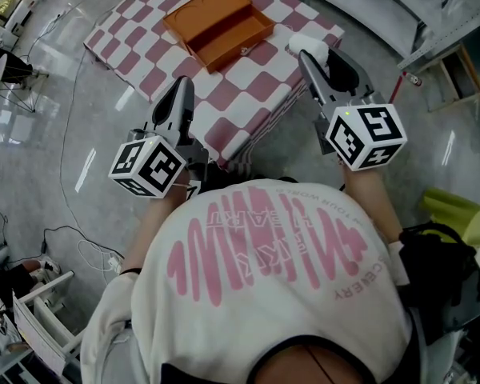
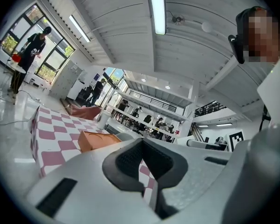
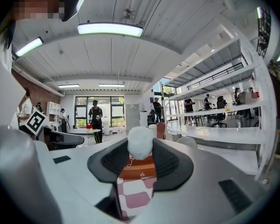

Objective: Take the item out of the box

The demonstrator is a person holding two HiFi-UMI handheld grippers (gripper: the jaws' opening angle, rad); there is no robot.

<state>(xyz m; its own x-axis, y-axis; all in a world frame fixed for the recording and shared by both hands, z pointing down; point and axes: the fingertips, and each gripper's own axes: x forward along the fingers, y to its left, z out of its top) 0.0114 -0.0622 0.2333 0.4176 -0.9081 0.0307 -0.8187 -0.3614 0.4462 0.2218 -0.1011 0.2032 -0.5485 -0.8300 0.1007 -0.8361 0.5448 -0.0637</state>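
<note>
An open orange box point(image 1: 220, 22) lies on the table with the pink-and-white checkered cloth point(image 1: 256, 86). It looks empty from above. My right gripper point(image 1: 310, 54) hangs over the table's right edge, shut on a white fluffy ball point(image 1: 308, 43). In the right gripper view the white fluffy ball point(image 3: 140, 143) sits pinched between the dark pads, with the orange box point(image 3: 139, 168) beyond it. My left gripper point(image 1: 184, 88) hovers at the table's near corner, shut and empty. The left gripper view shows its tips point(image 2: 142, 141) meeting, and the orange box point(image 2: 95, 140) to the left.
Cables point(image 1: 72, 158) trail over the glossy grey floor left of the table. A yellow-green object point(image 1: 456, 210) lies at the right, with shelving point(image 1: 432, 22) at the top right. People stand far off in the hall.
</note>
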